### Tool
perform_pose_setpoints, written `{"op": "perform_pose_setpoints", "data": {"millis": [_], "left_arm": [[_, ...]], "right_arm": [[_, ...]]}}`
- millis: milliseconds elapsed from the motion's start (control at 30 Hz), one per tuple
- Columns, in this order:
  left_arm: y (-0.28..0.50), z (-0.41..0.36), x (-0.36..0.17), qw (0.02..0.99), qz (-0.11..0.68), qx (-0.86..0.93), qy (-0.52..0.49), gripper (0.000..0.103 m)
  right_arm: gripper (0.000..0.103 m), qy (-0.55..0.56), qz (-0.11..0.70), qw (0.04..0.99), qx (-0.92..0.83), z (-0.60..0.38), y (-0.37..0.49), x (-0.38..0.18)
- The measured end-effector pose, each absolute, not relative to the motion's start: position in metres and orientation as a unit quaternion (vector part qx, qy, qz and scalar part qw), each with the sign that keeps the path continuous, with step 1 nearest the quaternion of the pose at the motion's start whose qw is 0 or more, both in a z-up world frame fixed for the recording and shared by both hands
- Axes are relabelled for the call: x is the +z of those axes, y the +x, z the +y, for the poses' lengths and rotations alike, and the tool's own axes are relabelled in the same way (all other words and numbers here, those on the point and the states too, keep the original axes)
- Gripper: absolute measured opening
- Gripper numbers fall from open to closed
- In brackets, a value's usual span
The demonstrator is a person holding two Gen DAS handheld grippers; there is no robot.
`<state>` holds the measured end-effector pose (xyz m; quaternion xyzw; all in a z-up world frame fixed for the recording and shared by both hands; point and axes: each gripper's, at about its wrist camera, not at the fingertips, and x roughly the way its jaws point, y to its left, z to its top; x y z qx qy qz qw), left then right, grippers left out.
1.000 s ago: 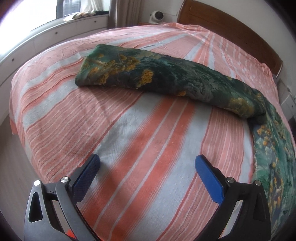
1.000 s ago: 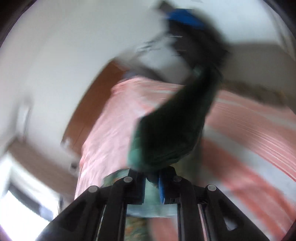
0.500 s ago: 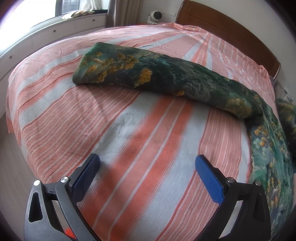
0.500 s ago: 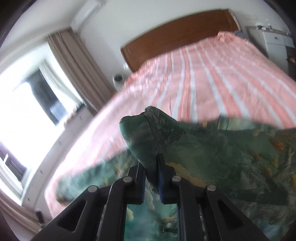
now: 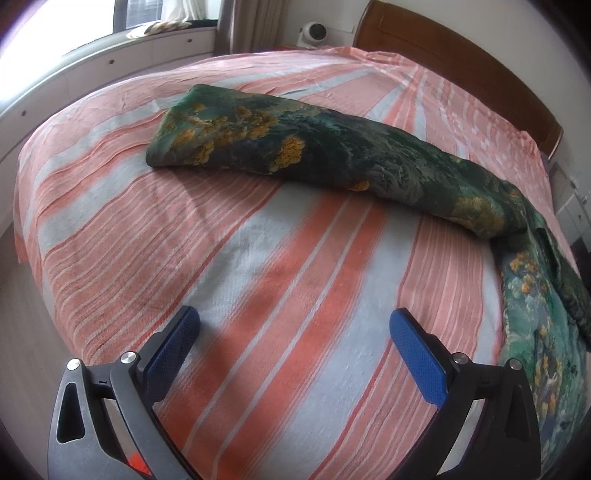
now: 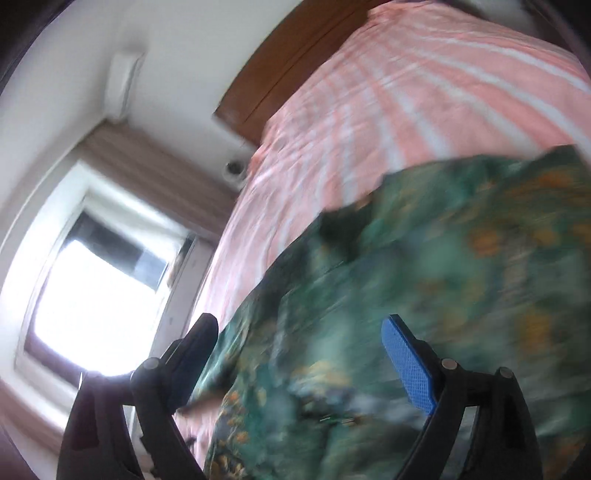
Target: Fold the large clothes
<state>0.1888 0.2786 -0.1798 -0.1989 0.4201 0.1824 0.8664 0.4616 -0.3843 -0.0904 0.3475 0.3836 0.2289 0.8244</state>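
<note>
A dark green garment with yellow floral print (image 5: 332, 155) lies in a long folded band across the bed (image 5: 258, 258), bending down the right side. My left gripper (image 5: 295, 332) is open and empty, hovering over bare striped sheet, short of the garment. In the blurred right wrist view my right gripper (image 6: 299, 332) is open with the green garment (image 6: 424, 277) spread just beyond and between its fingers; nothing is clamped.
The bed has a pink and white striped sheet and a wooden headboard (image 5: 461, 62). A window (image 6: 92, 295) with curtains and a white ledge (image 5: 92, 74) run along the left. A small white round device (image 5: 314, 31) stands by the headboard.
My right gripper was shut on a fold of the garment; it has opened and let go, and its view has swung. My left gripper has barely moved.
</note>
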Motion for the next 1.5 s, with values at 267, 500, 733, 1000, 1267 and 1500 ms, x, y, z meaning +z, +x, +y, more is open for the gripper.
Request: {"op": "perform_pose_setpoints", "data": {"millis": [267, 500, 733, 1000, 1267, 1500], "left_arm": [[0.197, 0.269, -0.181, 0.865, 0.430, 0.187, -0.178, 0.103], [0.197, 0.267, -0.180, 0.865, 0.430, 0.187, -0.180, 0.103], [0.194, 0.270, -0.180, 0.866, 0.428, 0.181, -0.185, 0.103], [0.198, 0.269, -0.182, 0.862, 0.433, 0.192, -0.177, 0.103], [0.202, 0.263, -0.184, 0.861, 0.440, 0.197, -0.161, 0.103], [0.203, 0.262, -0.184, 0.861, 0.441, 0.198, -0.161, 0.103]], "right_arm": [[0.088, 0.360, 0.428, 0.821, 0.112, -0.458, 0.489, -0.152], [0.092, 0.334, 0.410, 0.818, 0.226, -0.398, 0.450, -0.113], [0.093, 0.304, 0.456, 0.817, 0.181, -0.367, 0.436, -0.164], [0.093, 0.184, 0.366, 0.894, 0.179, -0.331, 0.338, -0.066], [0.094, 0.044, 0.347, 0.929, 0.122, -0.334, 0.250, -0.076], [0.096, -0.068, 0.325, 0.943, 0.012, -0.366, 0.174, -0.091]]}}
